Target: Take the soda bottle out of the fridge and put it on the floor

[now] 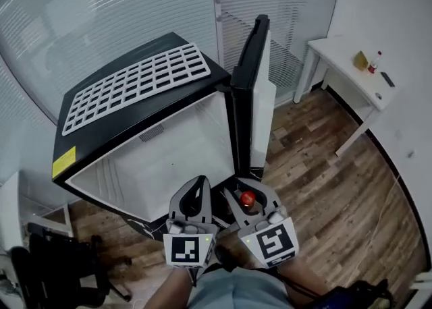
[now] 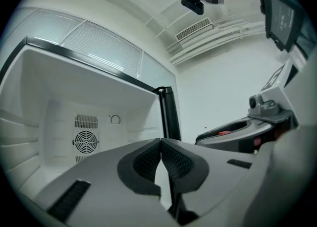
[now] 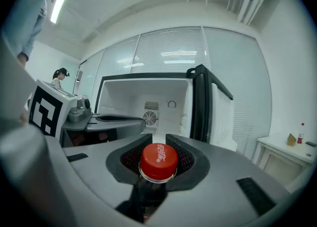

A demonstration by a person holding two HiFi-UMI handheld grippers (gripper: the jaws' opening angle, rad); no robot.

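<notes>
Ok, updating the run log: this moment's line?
right claw shut on soda bottle | left claw shut, empty | fridge open

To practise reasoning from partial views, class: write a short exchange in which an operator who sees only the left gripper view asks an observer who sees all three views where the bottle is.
Operator: I see no bottle in the fridge. Where is it?
Observer: The right gripper is shut on it, just under its red cap.
Operator: Is it out of the fridge?
Observer: Yes. The head view shows it in front of the fridge, by the foot of the open door.
Operator: What is the ground like there?
Observer: Wood-plank floor.
</notes>
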